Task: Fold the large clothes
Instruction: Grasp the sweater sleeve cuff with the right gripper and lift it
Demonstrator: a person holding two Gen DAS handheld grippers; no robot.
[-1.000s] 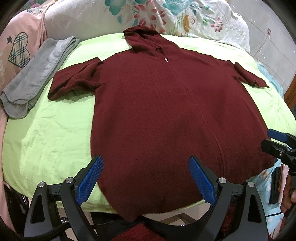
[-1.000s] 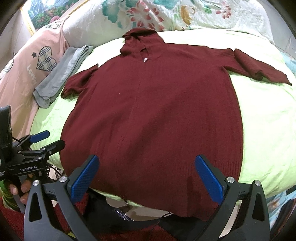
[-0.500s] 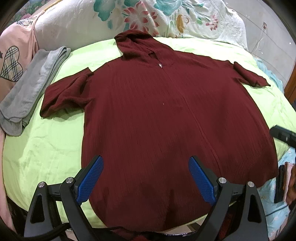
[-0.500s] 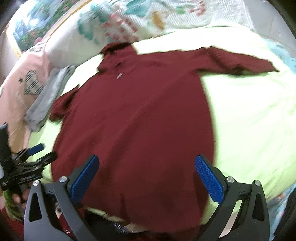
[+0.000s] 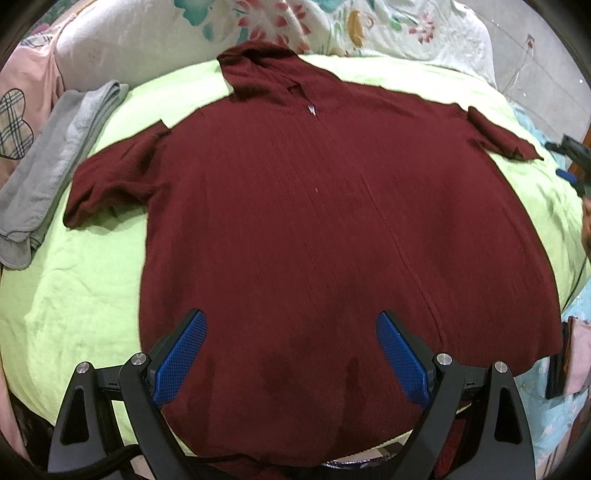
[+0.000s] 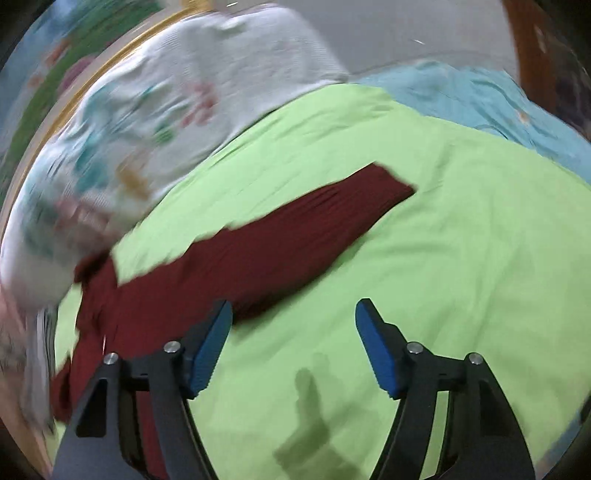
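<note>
A dark red hooded cardigan lies flat and face up on the lime green sheet, hood toward the pillows and both sleeves spread out. My left gripper hovers open above its lower hem with nothing between the blue pads. In the blurred right wrist view the cardigan's right sleeve stretches across the sheet. My right gripper hangs over bare sheet just beside that sleeve, its jaws closing with nothing between them. It also shows small at the right edge as the right gripper.
A folded grey garment lies at the left of the bed. A pink pillow with a plaid heart and a white floral quilt line the head end. A light blue cover borders the sheet on the right.
My right gripper swung far to the right, from over the cardigan's hem to beside its right sleeve, rolling as it went, and its jaws narrowed. The left gripper drifted slightly forward over the hem.
</note>
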